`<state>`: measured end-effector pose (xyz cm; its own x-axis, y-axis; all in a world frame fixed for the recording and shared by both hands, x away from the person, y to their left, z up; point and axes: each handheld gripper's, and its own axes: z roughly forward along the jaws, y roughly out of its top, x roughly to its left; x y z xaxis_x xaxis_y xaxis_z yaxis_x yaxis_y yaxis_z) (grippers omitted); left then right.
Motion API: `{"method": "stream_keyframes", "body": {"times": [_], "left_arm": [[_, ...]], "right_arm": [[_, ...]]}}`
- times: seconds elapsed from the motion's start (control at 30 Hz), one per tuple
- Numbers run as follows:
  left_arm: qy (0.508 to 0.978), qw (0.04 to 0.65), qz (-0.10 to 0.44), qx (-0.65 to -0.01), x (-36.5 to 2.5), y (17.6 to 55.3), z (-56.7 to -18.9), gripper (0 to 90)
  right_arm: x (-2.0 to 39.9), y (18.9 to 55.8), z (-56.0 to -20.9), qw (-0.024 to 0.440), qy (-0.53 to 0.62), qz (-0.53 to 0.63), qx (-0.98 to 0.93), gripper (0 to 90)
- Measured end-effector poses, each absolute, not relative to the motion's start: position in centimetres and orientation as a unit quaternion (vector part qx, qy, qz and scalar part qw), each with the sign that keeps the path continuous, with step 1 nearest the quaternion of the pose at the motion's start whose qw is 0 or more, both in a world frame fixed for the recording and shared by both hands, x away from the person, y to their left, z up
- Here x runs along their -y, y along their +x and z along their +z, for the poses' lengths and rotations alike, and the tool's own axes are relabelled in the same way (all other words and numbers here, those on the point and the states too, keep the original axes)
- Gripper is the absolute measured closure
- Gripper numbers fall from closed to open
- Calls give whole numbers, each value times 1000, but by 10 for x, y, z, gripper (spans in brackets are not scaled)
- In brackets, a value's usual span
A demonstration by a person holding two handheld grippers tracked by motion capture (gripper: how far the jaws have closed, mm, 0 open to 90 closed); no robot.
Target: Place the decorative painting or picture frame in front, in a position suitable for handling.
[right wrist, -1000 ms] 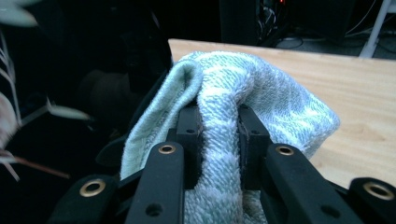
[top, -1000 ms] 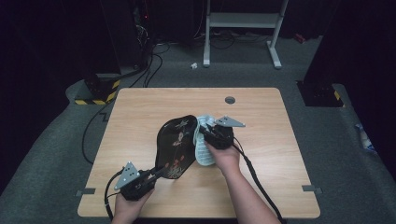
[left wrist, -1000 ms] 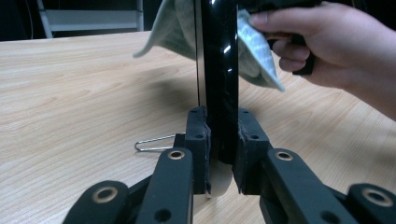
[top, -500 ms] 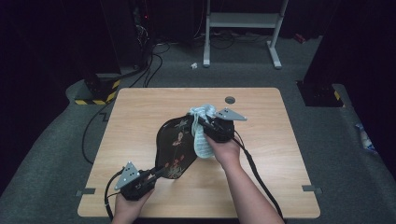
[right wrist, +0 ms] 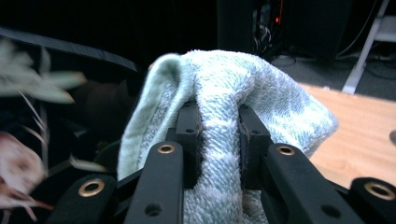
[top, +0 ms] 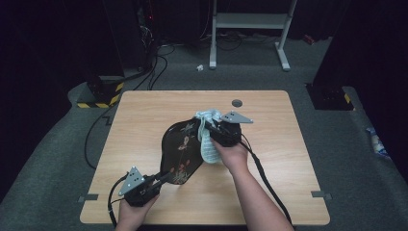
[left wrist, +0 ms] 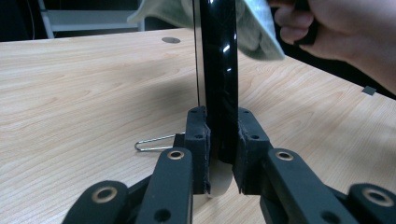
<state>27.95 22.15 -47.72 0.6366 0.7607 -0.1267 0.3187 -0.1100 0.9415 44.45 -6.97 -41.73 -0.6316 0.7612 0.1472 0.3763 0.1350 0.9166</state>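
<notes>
Upward along the black tray (top: 180, 149) the right gripper (top: 217, 131) has carried its pinched towel (top: 206, 139) — now at frame centre. Left gripper (top: 163, 177) clamps the tray's lower edge, tilted off the table (top: 269, 192). Wiping looks midway — lower face remains.

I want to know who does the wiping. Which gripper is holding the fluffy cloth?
The right gripper: its fingers pinch the light blue towel. The left gripper clamps the black flowered tray.
</notes>
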Motion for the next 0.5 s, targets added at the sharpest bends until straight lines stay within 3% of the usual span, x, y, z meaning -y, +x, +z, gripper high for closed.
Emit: {"method": "stream_keyframes", "body": {"times": [0.5], "left_arm": [[715, 554, 201, -376, -220, 280, -478, 777]], "right_arm": [[74, 436, -475, 159, 416, 472, -761, 742]]}}
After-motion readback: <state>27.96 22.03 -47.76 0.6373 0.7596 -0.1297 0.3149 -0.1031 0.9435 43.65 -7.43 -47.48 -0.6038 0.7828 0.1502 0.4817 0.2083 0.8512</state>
